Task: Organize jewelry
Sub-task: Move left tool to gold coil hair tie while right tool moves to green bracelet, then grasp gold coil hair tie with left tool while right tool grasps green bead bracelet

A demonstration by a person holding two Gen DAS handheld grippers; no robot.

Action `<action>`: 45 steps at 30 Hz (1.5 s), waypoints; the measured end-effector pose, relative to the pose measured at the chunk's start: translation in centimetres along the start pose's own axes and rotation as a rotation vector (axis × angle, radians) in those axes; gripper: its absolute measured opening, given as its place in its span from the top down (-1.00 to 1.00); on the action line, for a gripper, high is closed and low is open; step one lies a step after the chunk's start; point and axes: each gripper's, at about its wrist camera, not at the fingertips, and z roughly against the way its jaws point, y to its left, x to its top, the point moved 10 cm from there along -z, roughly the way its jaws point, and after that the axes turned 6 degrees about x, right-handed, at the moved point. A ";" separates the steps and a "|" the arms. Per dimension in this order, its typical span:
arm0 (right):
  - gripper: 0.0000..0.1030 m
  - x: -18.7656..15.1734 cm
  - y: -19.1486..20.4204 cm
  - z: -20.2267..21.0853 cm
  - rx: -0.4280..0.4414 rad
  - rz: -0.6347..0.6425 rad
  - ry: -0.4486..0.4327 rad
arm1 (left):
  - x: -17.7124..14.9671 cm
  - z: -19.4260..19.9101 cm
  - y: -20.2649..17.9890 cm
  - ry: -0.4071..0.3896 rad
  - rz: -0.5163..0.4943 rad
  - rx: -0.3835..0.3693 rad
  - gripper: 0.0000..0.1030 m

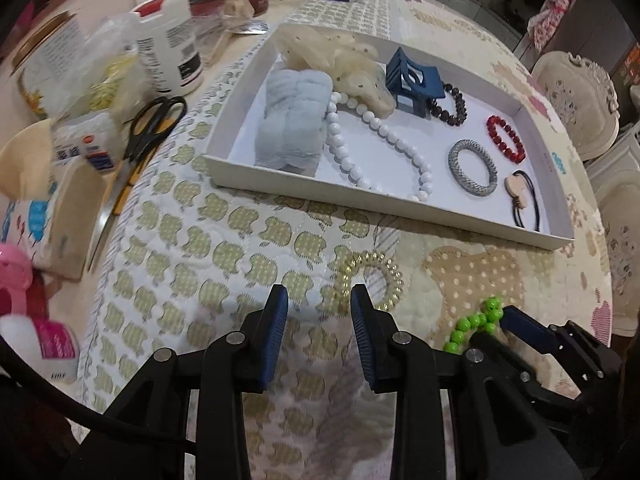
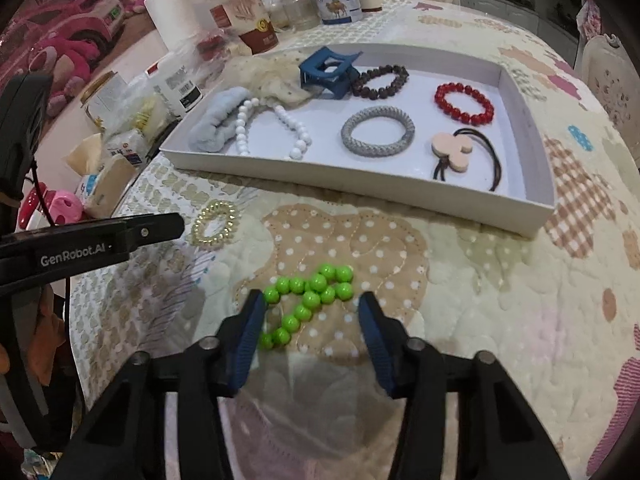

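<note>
A white tray (image 1: 400,204) (image 2: 360,188) lies on the quilted table and holds a white bead necklace (image 1: 360,136), a blue hair claw (image 1: 412,80), a dark bracelet (image 1: 452,104), a red bracelet (image 1: 506,138), a grey ring (image 1: 472,168) and a hair tie (image 1: 524,196). A gold coil hair tie (image 1: 376,276) (image 2: 214,224) lies on the cloth just ahead of my open, empty left gripper (image 1: 319,300). A green bead bracelet (image 2: 308,300) (image 1: 476,322) lies between the fingers of my open right gripper (image 2: 312,308).
Left of the tray stand bottles (image 1: 168,44), jars, scissors (image 1: 148,128) and tissue packs (image 1: 44,216). Chairs (image 1: 576,96) stand beyond the table's right edge. The left gripper's arm (image 2: 88,240) shows at the left of the right wrist view.
</note>
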 end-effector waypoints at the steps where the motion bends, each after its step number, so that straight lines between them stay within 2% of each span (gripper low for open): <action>1: 0.27 0.1 0.0 0.0 -0.010 0.012 -0.010 | 0.1 -0.4 -0.2 0.005 -0.010 0.002 0.58; 3: 0.62 0.3 -0.2 -0.2 -0.038 0.040 -0.008 | 0.2 -0.8 -0.4 0.003 -0.021 0.002 0.58; 5: 0.82 0.2 -0.5 -0.1 -0.034 0.052 0.001 | 0.4 -1.3 -0.6 0.006 -0.023 -0.004 0.58; 7: 0.82 0.1 -0.9 0.2 -0.019 0.045 0.008 | 0.6 -1.2 -1.0 -0.008 -0.027 -0.023 0.65; 8: 0.82 0.1 -1.1 0.5 -0.012 0.037 0.005 | 0.6 -1.2 -1.3 -0.007 -0.033 -0.040 0.86; 9: 0.82 0.2 -1.3 1.0 0.002 0.024 -0.005 | 0.6 -1.3 -1.3 -0.010 -0.039 -0.038 0.99; 12: 0.82 0.7 -1.2 2.8 0.053 -0.003 -0.042 | 0.7 -1.2 -1.3 -0.006 -0.033 -0.059 1.00; 19: 0.82 2.5 -0.3 7.1 0.089 0.019 -0.121 | 0.8 1.6 -0.8 -0.029 -0.016 -0.103 1.00; 26: 0.82 4.8 -0.9 11.0 0.089 0.027 -0.189 | 2.5 5.9 -1.1 -0.122 -0.031 -0.093 1.00; 31: 0.82 6.1 -1.4 13.0 0.079 0.034 -0.224 | 3.9 7.6 -2.1 -0.169 -0.049 -0.076 1.00; 45: 0.82 8.3 -2.4 14.4 0.040 0.048 -0.245 | 5.8 8.4 -4.1 -0.210 -0.096 -0.041 1.00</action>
